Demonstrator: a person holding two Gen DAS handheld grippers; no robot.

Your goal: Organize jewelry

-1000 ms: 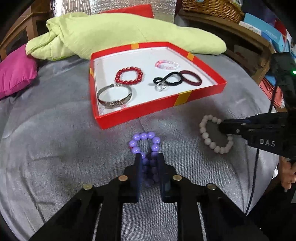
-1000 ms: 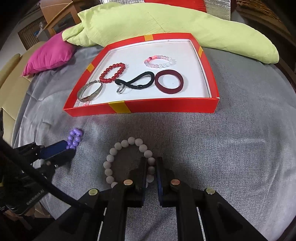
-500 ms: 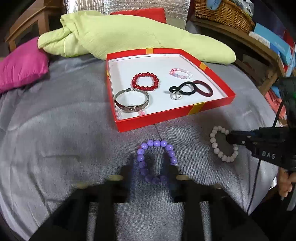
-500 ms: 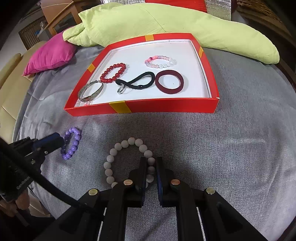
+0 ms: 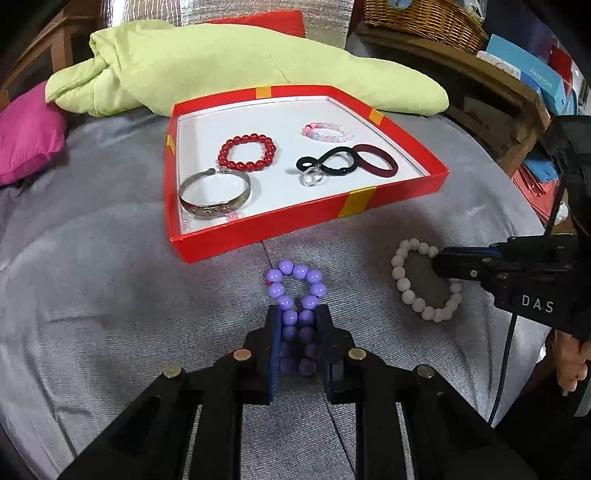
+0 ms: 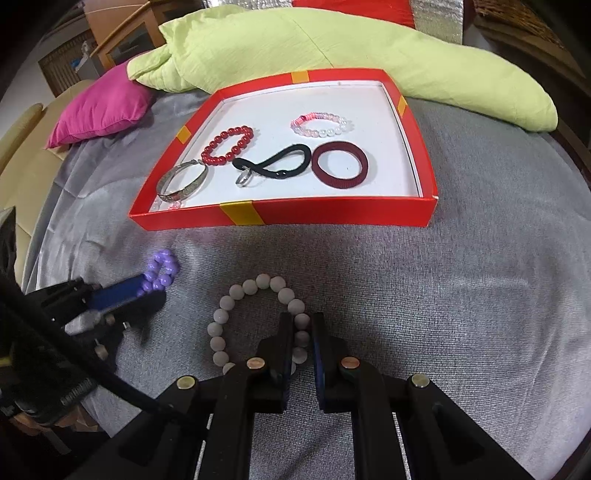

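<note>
a lime-green cushion (image 6: 332, 51) lies along the grey bedspread's (image 6: 480, 277) far edge, a magenta pillow (image 6: 99, 107) at its left corner; perhaps a wicker basket (image 5: 424, 16) beyond.

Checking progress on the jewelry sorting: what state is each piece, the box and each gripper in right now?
purple bead bracelet: on the grey cloth, squeezed narrow between the closing left gripper jaws
white bead bracelet: on the cloth, one side pinched by the right gripper
red box: open, holding five pieces
silver bangle: lying in the box
</note>
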